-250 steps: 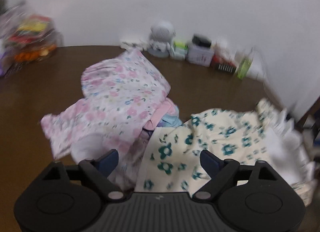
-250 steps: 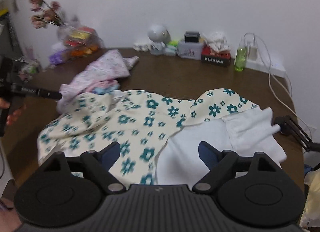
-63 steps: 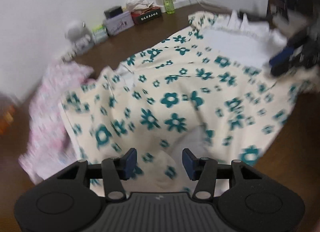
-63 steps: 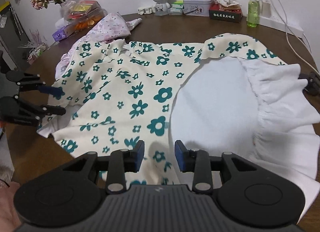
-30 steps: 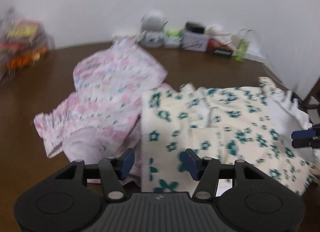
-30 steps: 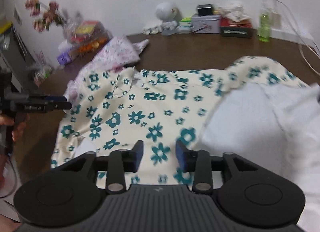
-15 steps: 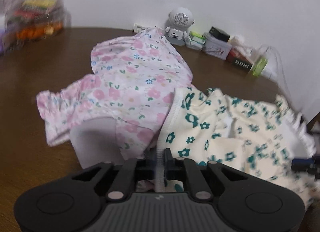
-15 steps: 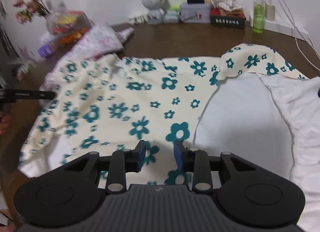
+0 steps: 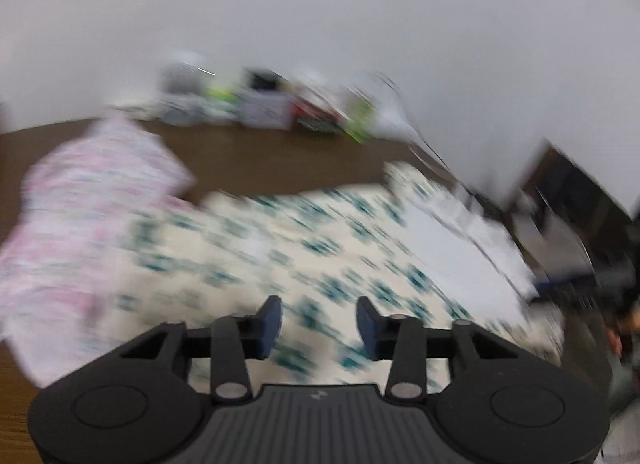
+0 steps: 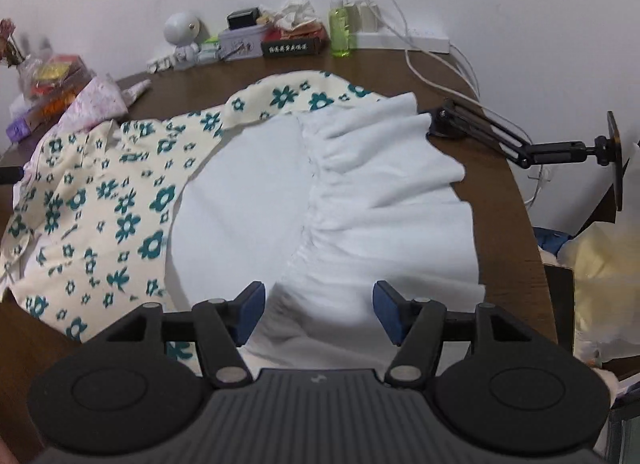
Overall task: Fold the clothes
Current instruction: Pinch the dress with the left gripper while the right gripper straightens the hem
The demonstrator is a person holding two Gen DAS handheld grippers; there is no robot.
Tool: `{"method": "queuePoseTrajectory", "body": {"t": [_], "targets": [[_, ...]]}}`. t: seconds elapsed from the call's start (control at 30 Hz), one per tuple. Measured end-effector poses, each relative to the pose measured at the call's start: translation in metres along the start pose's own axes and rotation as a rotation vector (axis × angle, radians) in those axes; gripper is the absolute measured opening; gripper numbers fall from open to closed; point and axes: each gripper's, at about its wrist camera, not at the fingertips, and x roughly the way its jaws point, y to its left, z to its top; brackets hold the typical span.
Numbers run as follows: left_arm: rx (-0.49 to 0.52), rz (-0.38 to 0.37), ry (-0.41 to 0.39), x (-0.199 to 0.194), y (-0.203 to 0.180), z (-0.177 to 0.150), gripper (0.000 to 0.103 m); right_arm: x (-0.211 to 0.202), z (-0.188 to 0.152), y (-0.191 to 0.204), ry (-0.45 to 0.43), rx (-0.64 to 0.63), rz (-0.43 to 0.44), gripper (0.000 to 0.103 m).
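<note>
Right wrist view: we have let go; both our grippers (image 10: 318,310) (image 9: 318,322) gape over the flattened dress (image 10: 240,183), ready for folding.

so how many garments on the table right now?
2 visible. Teal-flower dress with white lining spread across the middle; pink floral garment bunched at the far left by the wall clutter. More could be hidden under either.

Floral dress (image 10: 112,199): soft matt cloth, gathered white ruffle (image 10: 384,191). Table (image 10: 508,264): smooth dark wood. Spray bottle (image 10: 340,33): glossy green plastic.
</note>
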Motion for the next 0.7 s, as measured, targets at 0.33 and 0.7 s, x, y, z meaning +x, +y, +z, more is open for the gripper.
{"method": "queuePoseTrajectory", "body": {"t": [0.33,0.7], "targets": [[0.232,-0.017,0.210,-0.007,-0.049,-0.058,0.045,-0.036,-0.030,0.059,0.061,-0.364,0.158,0.075],[0.299,0.039,0.253,0.007,-0.046,-0.075,0.037,-0.027,-0.048,0.071,0.058,-0.481,0.123,0.055]]}}
